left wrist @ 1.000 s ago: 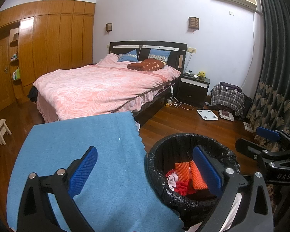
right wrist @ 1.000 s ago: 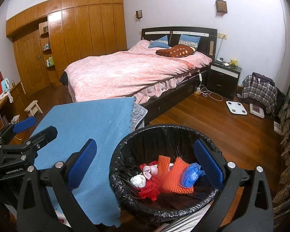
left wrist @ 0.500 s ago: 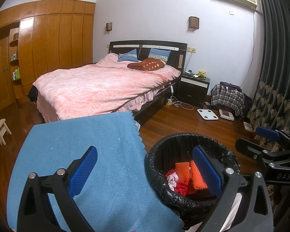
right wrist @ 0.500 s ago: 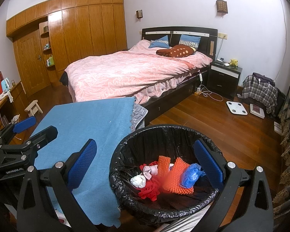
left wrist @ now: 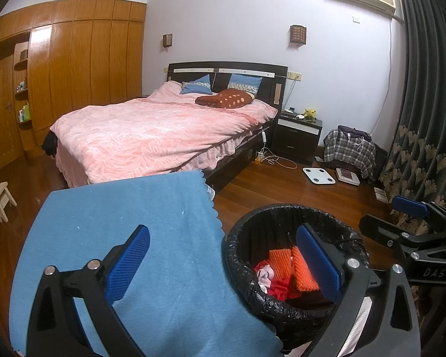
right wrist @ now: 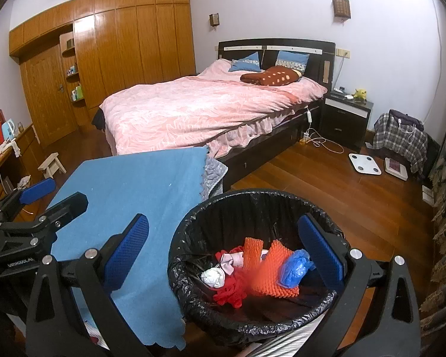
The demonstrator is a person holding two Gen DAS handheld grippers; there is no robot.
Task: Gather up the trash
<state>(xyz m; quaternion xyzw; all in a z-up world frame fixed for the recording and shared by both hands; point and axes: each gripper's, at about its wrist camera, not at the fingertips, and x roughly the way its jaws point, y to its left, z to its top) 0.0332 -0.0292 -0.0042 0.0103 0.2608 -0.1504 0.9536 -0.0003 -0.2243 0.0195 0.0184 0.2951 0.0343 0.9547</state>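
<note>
A round bin with a black liner (right wrist: 193, 226) stands beside a table under a blue cloth (right wrist: 133, 190). Inside lie orange foam netting (right wrist: 270, 270), a blue bag (right wrist: 294, 267), a white paper ball (right wrist: 212, 276) and red scraps (right wrist: 229, 294). My right gripper (right wrist: 223, 253) is open and empty above the bin's near left rim. My left gripper (left wrist: 223, 261) is open and empty, its left pad over the cloth (left wrist: 128, 226), its right pad over the bin (left wrist: 246, 235). The orange netting (left wrist: 282, 264) shows there too.
A pink-covered bed (right wrist: 205, 113) stands behind the table, with a dark nightstand (right wrist: 345, 116), a white scale (right wrist: 365, 164) and a plaid bag (right wrist: 401, 139) on the wood floor. A small stool (right wrist: 52, 165) stands at left. Curtains (left wrist: 425, 119) hang at right.
</note>
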